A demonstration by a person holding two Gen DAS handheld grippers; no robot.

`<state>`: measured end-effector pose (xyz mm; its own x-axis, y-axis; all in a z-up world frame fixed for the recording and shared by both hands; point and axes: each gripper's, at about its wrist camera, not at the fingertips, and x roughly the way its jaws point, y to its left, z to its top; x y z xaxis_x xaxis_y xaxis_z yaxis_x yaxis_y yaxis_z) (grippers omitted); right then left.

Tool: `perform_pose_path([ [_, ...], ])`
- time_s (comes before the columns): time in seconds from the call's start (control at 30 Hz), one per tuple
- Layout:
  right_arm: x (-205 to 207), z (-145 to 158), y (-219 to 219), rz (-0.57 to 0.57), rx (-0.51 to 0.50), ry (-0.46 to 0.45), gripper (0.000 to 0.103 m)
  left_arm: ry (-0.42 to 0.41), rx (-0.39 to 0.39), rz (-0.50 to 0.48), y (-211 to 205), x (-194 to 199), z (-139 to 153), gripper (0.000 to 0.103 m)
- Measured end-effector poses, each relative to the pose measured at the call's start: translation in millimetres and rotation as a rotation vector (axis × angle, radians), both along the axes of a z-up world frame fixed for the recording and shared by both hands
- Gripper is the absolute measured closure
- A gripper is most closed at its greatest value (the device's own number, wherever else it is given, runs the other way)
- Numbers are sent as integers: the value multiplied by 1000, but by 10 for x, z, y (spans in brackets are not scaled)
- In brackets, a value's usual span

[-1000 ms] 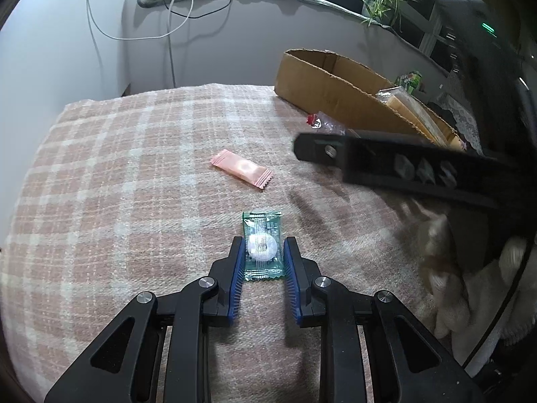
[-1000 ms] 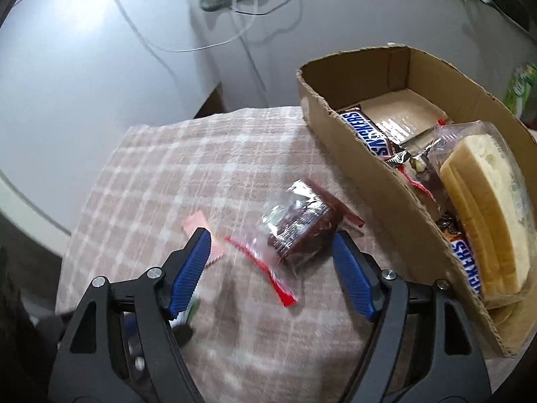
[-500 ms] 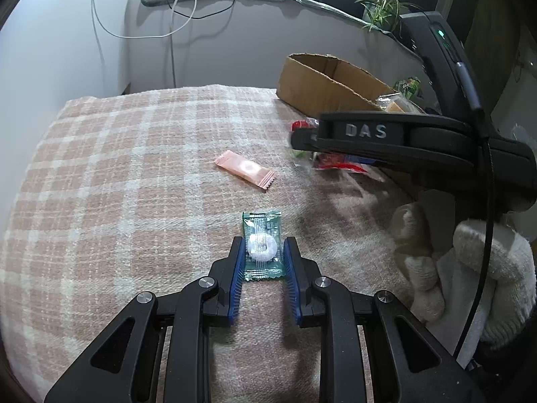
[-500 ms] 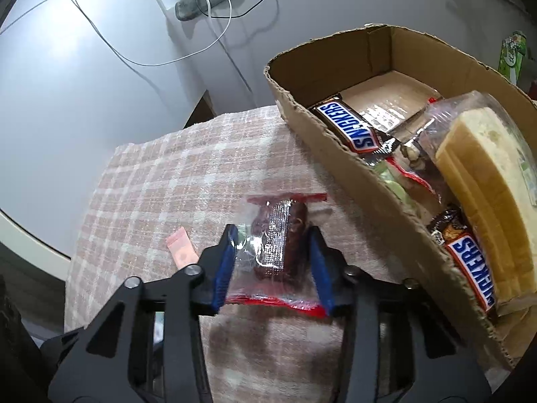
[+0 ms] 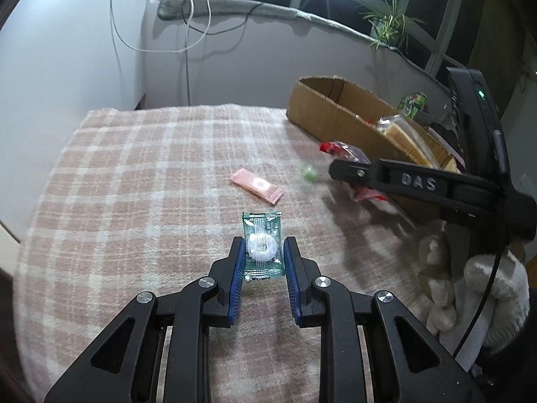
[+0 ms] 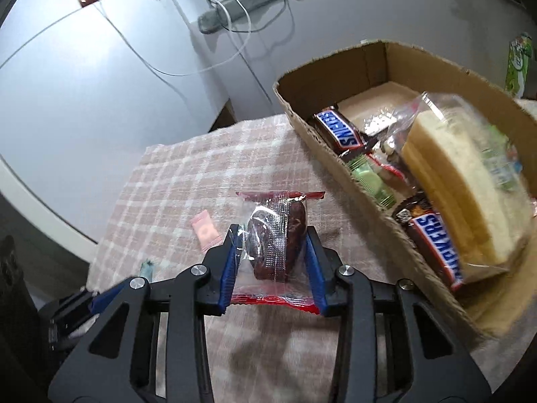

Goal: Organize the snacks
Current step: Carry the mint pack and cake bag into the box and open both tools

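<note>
Left gripper (image 5: pixel 262 258) sat low over the plaid cloth (image 5: pixel 141 181), jaws narrow, blue pads against both long edges of the green packet (image 5: pixel 261 245) with a white round sweet inside; whether the packet was lifted off the cloth could not be told. Pink wrapper (image 5: pixel 257 186) lay on the cloth just beyond it, further away and apart from the packet. Right gripper (image 6: pixel 274 252) had its jaws closed on a clear, red-edged date packet (image 6: pixel 277 235), held above the cloth just left of the box (image 6: pixel 339 164). Box stood at the far right of the cloth and held two Snickers bars (image 6: pixel 337 129), a bagged stack of bread (image 6: pixel 459 184) and a pale green sweet (image 6: pixel 369 179). In the left view the right gripper's side read "DAS". A white cable (image 5: pixel 188 43) hung on the far wall; a plant (image 5: pixel 389 23) stood on the sill.
</note>
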<state>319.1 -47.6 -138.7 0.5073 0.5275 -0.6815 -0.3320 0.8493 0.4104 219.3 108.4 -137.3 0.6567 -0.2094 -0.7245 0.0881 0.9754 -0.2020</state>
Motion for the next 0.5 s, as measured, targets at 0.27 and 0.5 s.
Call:
perform_pose_path([
  [0.27, -161, 293, -272, 35, 6, -68, 65, -51, 1, 0, -112, -25, 229, 82],
  [0.5, -147, 519, -612, 29, -18, -136, 65, -92, 3, -12, -278, 97, 419, 82],
])
